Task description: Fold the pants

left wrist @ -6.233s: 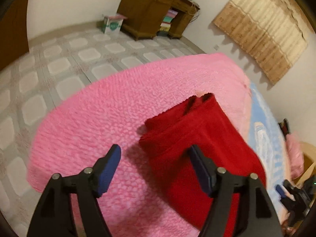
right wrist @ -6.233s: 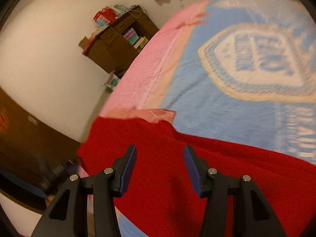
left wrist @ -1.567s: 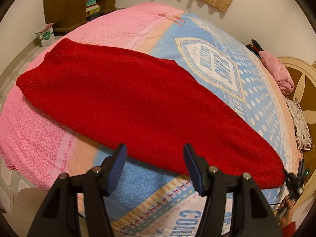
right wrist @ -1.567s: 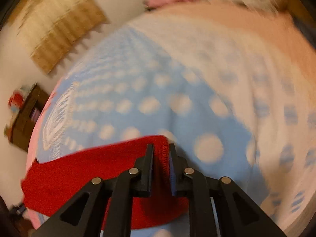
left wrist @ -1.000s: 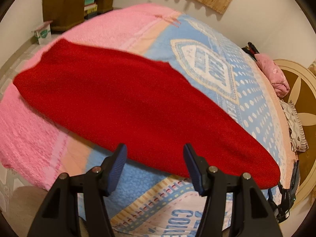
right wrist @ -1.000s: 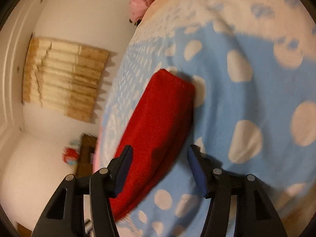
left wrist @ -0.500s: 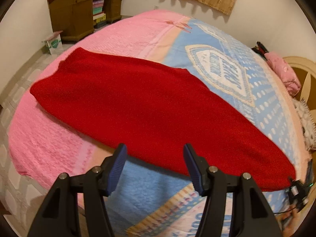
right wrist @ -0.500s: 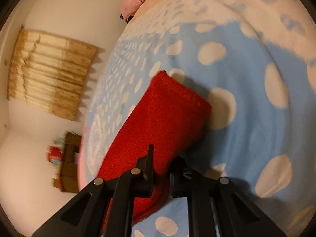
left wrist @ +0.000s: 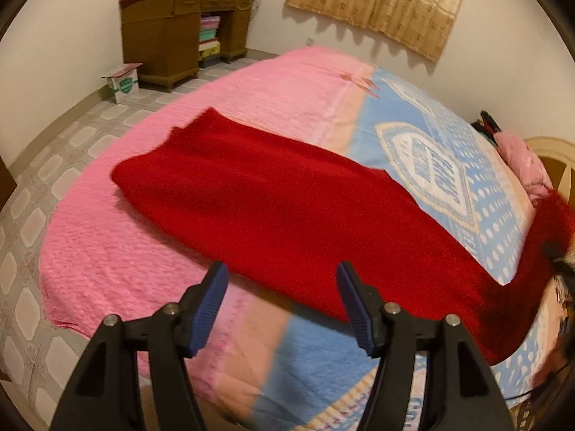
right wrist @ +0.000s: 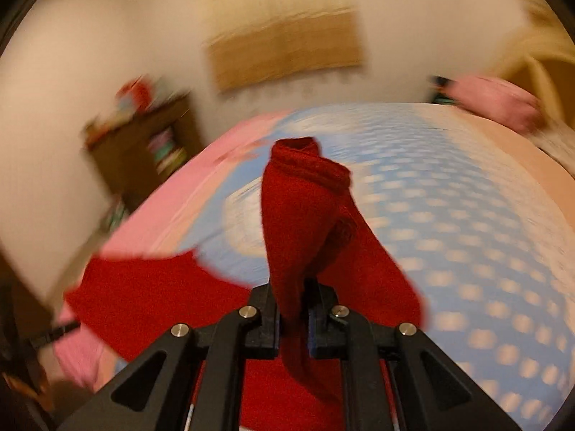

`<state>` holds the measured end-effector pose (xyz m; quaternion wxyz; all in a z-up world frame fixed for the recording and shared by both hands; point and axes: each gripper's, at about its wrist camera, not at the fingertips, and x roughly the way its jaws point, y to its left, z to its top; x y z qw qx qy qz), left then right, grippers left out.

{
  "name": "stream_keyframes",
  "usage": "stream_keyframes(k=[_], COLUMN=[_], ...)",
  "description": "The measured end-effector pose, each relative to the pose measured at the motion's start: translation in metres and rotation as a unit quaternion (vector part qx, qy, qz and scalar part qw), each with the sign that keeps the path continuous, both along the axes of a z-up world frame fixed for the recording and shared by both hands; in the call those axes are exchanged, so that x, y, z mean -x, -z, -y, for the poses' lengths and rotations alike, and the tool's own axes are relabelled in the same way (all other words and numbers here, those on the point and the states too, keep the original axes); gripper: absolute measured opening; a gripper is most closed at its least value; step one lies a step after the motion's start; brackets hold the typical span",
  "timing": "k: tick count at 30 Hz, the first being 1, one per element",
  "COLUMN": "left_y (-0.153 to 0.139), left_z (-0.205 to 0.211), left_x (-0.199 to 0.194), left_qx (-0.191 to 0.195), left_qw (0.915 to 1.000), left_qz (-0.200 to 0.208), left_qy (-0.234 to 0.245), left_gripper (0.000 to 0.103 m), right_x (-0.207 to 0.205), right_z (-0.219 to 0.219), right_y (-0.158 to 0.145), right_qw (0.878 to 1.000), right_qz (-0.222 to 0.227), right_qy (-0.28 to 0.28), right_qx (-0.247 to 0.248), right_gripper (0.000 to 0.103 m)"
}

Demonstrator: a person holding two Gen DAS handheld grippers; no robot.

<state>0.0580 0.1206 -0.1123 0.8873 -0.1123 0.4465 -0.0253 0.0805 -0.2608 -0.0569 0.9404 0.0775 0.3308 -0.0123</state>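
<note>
- Right gripper [right wrist: 293, 318]: fingers pinched tight on the cuff end of the red pants [left wrist: 287, 212]. The cloth runs up between the pads and the hem stands bunched above them, off the bed [left wrist: 107, 251].
- Right wrist view is heavily motion-blurred, so the exact fabric edge in the grip can't be told. Looks like both leg ends together, but that's a guess.
- Left gripper [left wrist: 282, 305]: fingers [left wrist: 212, 301] spread, jaws opening a touch wider, nothing between them. It hovers over the near edge of the bed, just short of the near long edge of the pants, not touching them.
- Pants: legs look already laid one over the other, giving one long strip. It lies diagonally across the bed, waist end toward the pink foot-end corner, leg end rising at the far right where the right gripper lifts it.
- Progress, my read: lengthwise fold done, crosswise fold just starting. Roughly halfway.
- Left to do: carry the cuffs over to the waist end, lay them down, release, maybe one more fold, then smooth.
- Left gripper probably needs to pin or grab mid-length so the strip doesn't drag along the bed.
- Background: wooden desk [left wrist: 172, 32] and curtain [left wrist: 381, 3] by the far wall, pink pillow [left wrist: 524, 168] at the head-end corner. Not involved.
</note>
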Motion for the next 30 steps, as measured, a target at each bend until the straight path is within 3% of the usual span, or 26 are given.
stream_keyframes(k=[3,5,8,11,13,14,16,17,18,21,23,25,27,30], left_y=[0.003,0.005,0.009,0.018,0.026,0.029,0.032,0.033,0.033,0.034,0.034,0.036,0.037,0.038], left_z=[-0.021,-0.032,-0.047,-0.059,-0.062,-0.063,-0.061,-0.061,-0.061,-0.061,-0.062,-0.064,-0.064,-0.061], left_x=[0.001,0.002,0.003,0.001,-0.002,-0.004,-0.006,-0.006,-0.007,-0.007,-0.007,-0.006,-0.007,-0.007], left_qx=[0.016,0.021,0.02,0.03,0.047,0.054,0.064,0.067,0.069,0.071,0.074,0.081,0.086,0.087], left_qw=[0.9998,0.9996,0.9994,0.9986,0.9975,0.9971,0.9964,0.9963,0.9961,0.996,0.9956,0.9948,0.9944,0.9946], left_qz=[-0.002,-0.003,-0.002,-0.005,-0.014,-0.019,-0.024,-0.024,-0.024,-0.026,-0.027,-0.029,-0.031,-0.031], left_qy=[-0.013,-0.018,-0.028,-0.042,-0.051,-0.051,-0.05,-0.049,-0.049,-0.047,-0.05,-0.054,-0.053,-0.049], left_gripper=[0.065,0.065,0.065,0.065,0.065,0.065,0.065,0.065,0.065,0.065,0.065,0.065,0.065,0.065], right_x=[-0.026,-0.028,-0.028,0.005,0.009,0.01,0.019,0.024,0.031,0.043,0.05,0.051,0.043,0.017], right_z=[-0.085,-0.128,-0.173,-0.185,-0.194,-0.195,-0.192,-0.196,-0.196,-0.19,-0.184,-0.158,-0.134,-0.089], right_y=[0.049,0.087,0.143,0.158,0.159,0.155,0.142,0.136,0.129,0.112,0.102,0.085,0.078,0.081], right_qw=[0.996,0.988,0.97,0.95,0.942,0.945,0.962,0.966,0.971,0.981,0.986,0.994,0.998,0.994], right_qz=[-0.034,-0.054,-0.089,-0.063,-0.058,-0.058,-0.052,-0.047,-0.037,-0.03,-0.023,-0.007,-0.021,-0.052], right_qy=[-0.051,-0.06,-0.057,-0.047,-0.056,-0.064,-0.092,-0.103,-0.12,-0.163,-0.157,-0.106,-0.051,0.022], right_qx=[0.06,0.131,0.217,0.302,0.325,0.314,0.253,0.233,0.204,0.103,0.055,0.021,-0.027,-0.088], right_gripper=[0.011,0.011,0.02,0.026,0.027,0.029,0.048,0.065,0.074,0.075,0.075,0.075,0.075,0.07])
